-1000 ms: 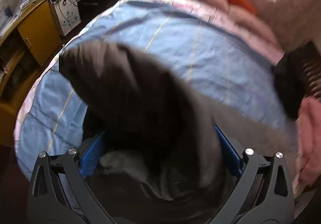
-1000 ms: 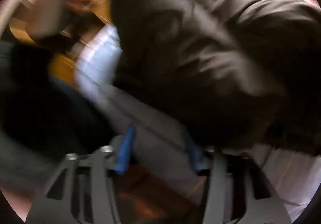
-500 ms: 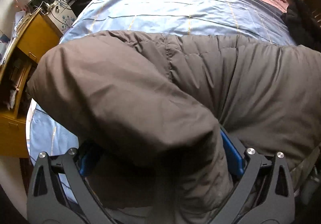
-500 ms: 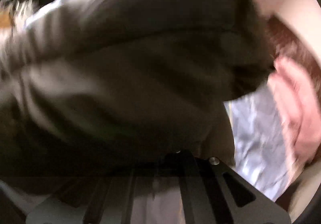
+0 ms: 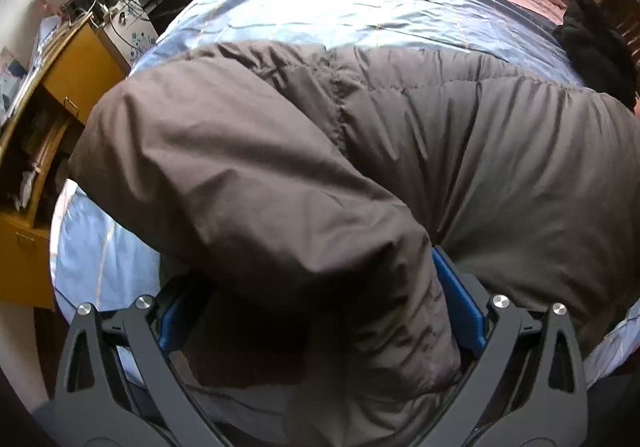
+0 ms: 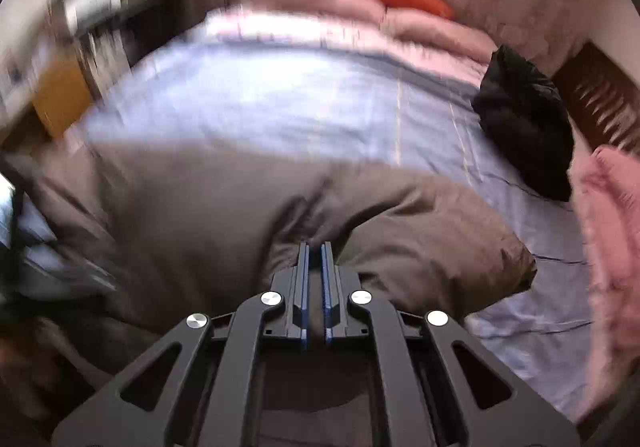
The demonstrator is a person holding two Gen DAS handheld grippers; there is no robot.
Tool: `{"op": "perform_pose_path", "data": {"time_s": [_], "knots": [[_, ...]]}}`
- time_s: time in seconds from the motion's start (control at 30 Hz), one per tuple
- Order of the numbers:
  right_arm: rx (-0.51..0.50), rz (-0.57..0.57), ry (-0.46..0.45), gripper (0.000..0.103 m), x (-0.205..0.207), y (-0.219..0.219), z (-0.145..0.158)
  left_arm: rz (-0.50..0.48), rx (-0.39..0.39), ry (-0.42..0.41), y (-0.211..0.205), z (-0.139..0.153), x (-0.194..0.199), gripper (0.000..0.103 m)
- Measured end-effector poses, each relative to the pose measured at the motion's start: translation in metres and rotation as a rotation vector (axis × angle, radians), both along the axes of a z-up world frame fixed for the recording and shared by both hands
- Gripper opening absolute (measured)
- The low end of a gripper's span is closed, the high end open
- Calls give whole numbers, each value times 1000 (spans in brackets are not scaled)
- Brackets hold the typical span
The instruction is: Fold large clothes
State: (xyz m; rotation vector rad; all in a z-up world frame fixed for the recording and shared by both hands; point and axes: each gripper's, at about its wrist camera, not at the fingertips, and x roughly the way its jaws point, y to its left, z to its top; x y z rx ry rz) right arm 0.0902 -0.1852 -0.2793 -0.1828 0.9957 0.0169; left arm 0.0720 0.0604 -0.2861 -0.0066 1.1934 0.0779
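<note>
Brown padded coat (image 5: 248,167) on the bed (image 5: 360,3)
My left tongs (image 5: 320,311), pitched steeply down, pinch its bunched sleeve; my right tongs (image 6: 315,279), pressed together, hold nothing

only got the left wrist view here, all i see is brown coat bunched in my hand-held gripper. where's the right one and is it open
observer: The right hand-held gripper is shut, with its tips against the brown coat. I cannot tell whether a fold is caught.
operator: ok and the coat's right end, is it hanging off the bed
observer: No. The coat's right corner lies on the blue bedcover, short of a pink fluffy item at the bed's edge.
</note>
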Motion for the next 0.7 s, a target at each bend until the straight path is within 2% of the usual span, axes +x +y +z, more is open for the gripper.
{"op": "perform_pose_path", "data": {"time_s": [0.1, 0.17, 0.27, 0.37, 0.43, 0.5, 0.53, 0.57, 0.6, 0.63, 0.7], "knots": [[-64, -100, 91, 5, 0, -23, -56, -8, -61, 16, -1, -9, -15, 101], [-39, -124, 155, 5, 6, -24, -80, -33, -75, 29, -8, -17, -20, 101], [-50, -145, 176, 5, 15, -22, -88, -57, -9, 11, -20, -19, -18, 101], [-72, -136, 167, 5, 15, -14, -91, -73, 20, -15, -21, -13, -16, 101], [10, -154, 143, 5, 7, -17, -76, -85, 65, -61, -21, -1, -21, 101], [161, -206, 75, 17, -4, -38, -46, -91, 151, -161, -22, 21, -33, 101], [232, -239, 9, 40, -10, -54, -28, -89, 172, -198, -21, 29, -37, 101], [269, -286, -82, 77, -16, -69, -10, -76, 196, -271, -18, 42, -46, 101], [268, -349, -168, 89, -23, -82, 3, -57, 207, -321, -15, 51, -52, 101], [257, -412, -229, 92, -29, -97, 13, -14, 225, -386, -9, 63, -58, 101], [301, -441, -216, 88, -29, -111, 14, 53, 208, -499, 5, 83, -67, 101]]}}
